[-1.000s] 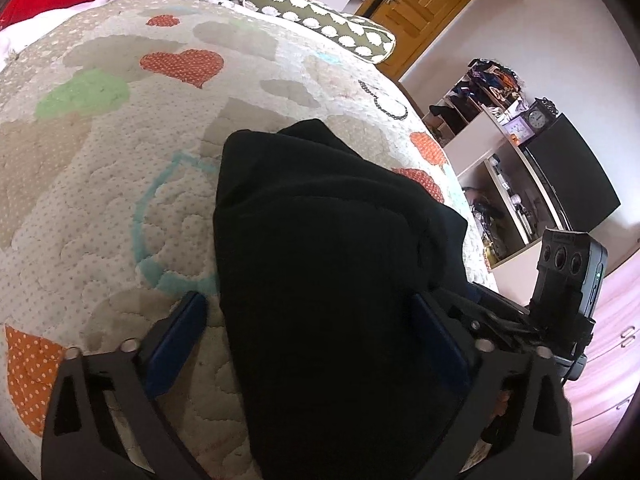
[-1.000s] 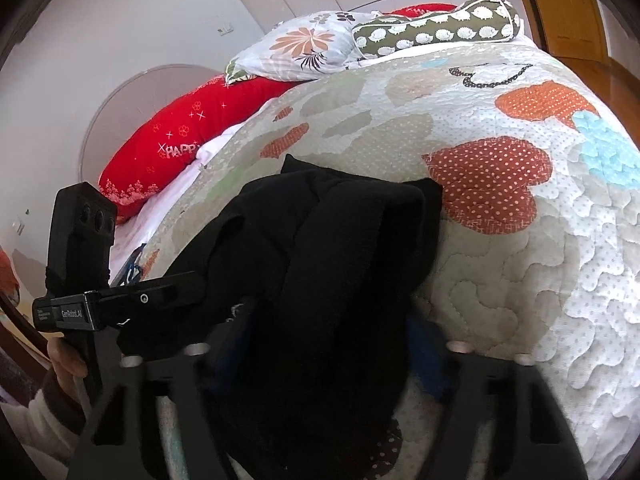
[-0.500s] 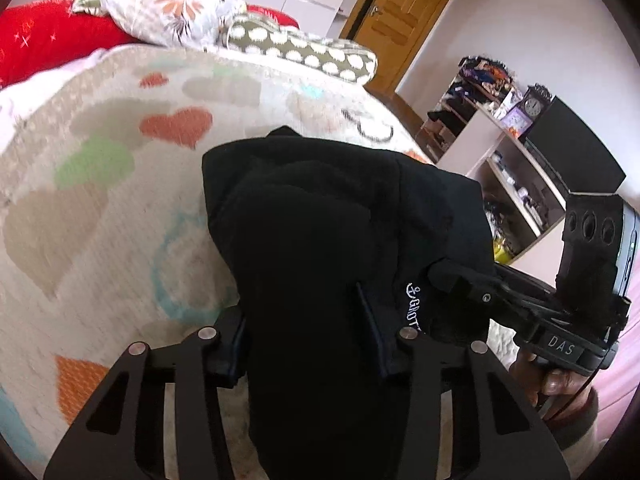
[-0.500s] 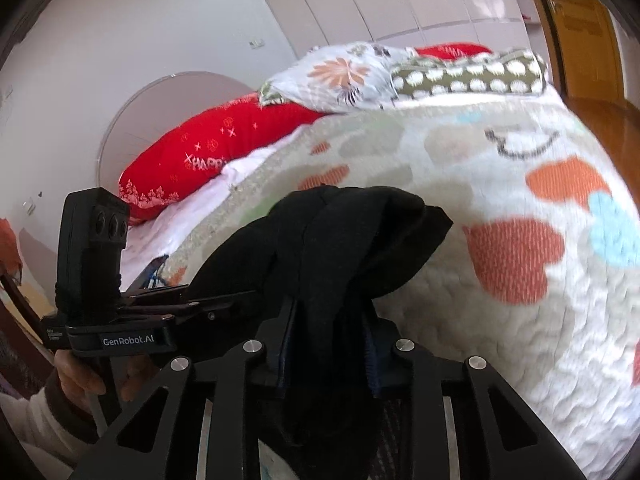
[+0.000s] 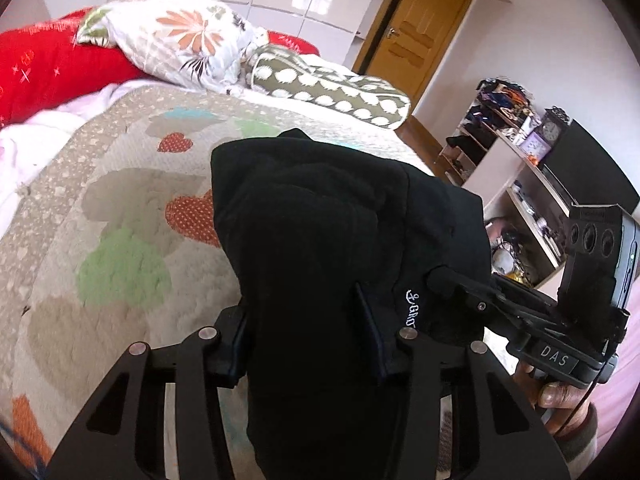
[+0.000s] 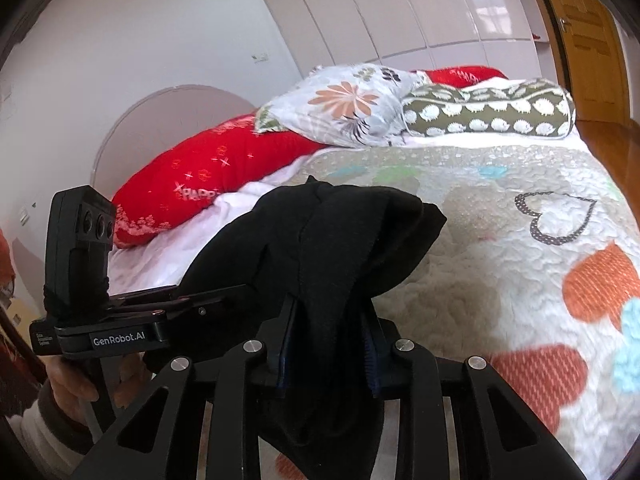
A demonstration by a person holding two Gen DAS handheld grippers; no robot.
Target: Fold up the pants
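Observation:
The black pants (image 5: pixel 340 232) hang bunched above the quilted bed (image 5: pixel 120 200), lifted off it at the near end. My left gripper (image 5: pixel 306 332) is shut on a thick fold of the cloth, which drapes down between its fingers. My right gripper (image 6: pixel 330 344) is shut on another bunch of the same black pants (image 6: pixel 320 248). Each view shows the other gripper gripping the cloth alongside: the right one (image 5: pixel 440 280) in the left wrist view, the left one (image 6: pixel 240 288) in the right wrist view. White lettering (image 5: pixel 410 308) shows on the fabric.
Pillows lie at the head of the bed: a red one (image 6: pixel 208 176), a floral one (image 6: pixel 340 104) and an olive spotted bolster (image 6: pixel 488 114). Open shelves with clutter and a clock (image 5: pixel 520 136) stand right of the bed, beside a wooden door (image 5: pixel 416 32).
Both grippers closed on the black pants, then lifted them up off the quilt. The views tilted up, so the pillows and headboard wall now show.

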